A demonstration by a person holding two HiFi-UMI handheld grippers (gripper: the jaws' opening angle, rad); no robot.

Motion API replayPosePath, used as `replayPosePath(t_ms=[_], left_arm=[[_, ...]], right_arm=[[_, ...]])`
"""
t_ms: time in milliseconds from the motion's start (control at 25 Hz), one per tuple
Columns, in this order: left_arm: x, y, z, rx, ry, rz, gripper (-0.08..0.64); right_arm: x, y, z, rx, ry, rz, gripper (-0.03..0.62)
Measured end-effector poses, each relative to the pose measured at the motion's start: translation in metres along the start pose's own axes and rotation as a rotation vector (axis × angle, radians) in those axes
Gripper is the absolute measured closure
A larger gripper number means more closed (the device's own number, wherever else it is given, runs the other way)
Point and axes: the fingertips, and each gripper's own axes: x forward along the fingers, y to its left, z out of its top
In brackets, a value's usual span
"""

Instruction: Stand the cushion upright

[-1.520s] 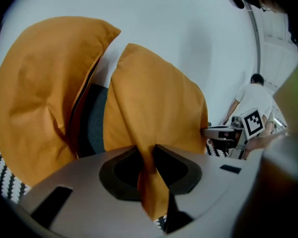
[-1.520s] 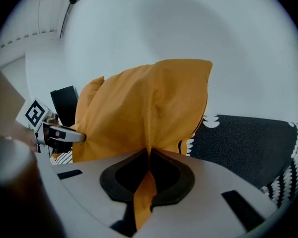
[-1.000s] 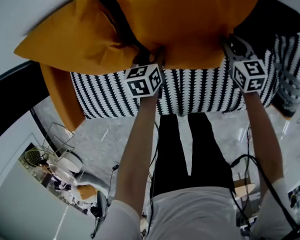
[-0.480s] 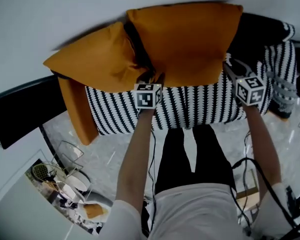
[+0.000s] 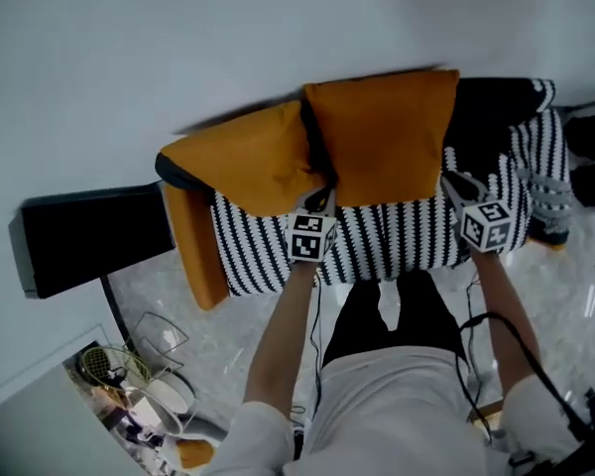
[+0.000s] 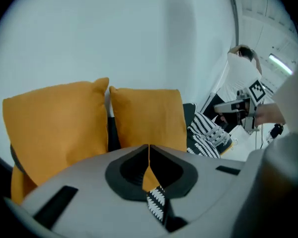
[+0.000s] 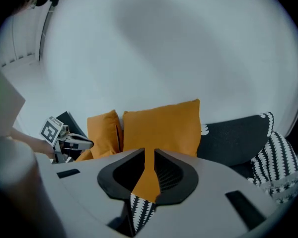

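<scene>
Item: square orange fabric cushion [image 5: 382,132]; stands upright on the seat of the sofa with a black-and-white patterned cover [image 5: 397,241]; its back rests toward the sofa's black upper part [image 5: 491,107], which lies along the pale grey wall [image 5: 178,48]; neither gripper holds it.

Adjoining: second orange fabric cushion [image 5: 248,162], just beside the first on its left; in the left gripper view the two stand side by side with a thin dark slit between them.

Left gripper [image 5: 322,198]: held before the first cushion's lower left corner; jaws closed, tips meeting, nothing between them; in its own view the cushion sits beyond the tips, clear of them.

Right gripper [image 5: 454,184]: held before the cushion's lower right corner, over the patterned cover; jaws have just been closing and stand a narrow slit apart; nothing between them, only cushion and cover seen through the gap.

Bearer: a person's bare forearms reach forward to both grippers; white top and black trousers below.

Surroundings: orange cloth [image 5: 193,251] hanging down the sofa's left end; black low cabinet [image 5: 89,236] left of the sofa, against the wall; pale mottled floor [image 5: 208,305]; wire rack [image 5: 149,340] on the floor at lower left; black cables [image 5: 491,325] trailing by the right arm.
</scene>
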Motion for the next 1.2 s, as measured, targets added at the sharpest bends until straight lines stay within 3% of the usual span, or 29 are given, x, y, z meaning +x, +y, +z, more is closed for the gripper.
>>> replayPosePath(t_ms=[240, 680, 920, 1200], left_arm=[[-0.063, -0.027, 0.026, 0.015, -0.097, -0.036, 0.558], [-0.142, -0.069, 0.034, -0.029, -0.144, -0.187, 0.558], [-0.174, -0.080, 0.033, -0.044, -0.201, -0.101, 0.558], [-0.213, -0.112, 0.021, -0.098, -0.285, -0.051, 0.558]], right_arm=[[-0.047, 0.059, 0.013, 0.080, -0.078, 0.065, 0.541], [-0.107, 0.119, 0.020, 0.037, -0.117, 0.108, 0.543], [-0.140, 0.122, 0.017, 0.023, -0.142, 0.154, 0.543], [-0.169, 0.137, 0.013, -0.098, -0.116, 0.224, 0.543]])
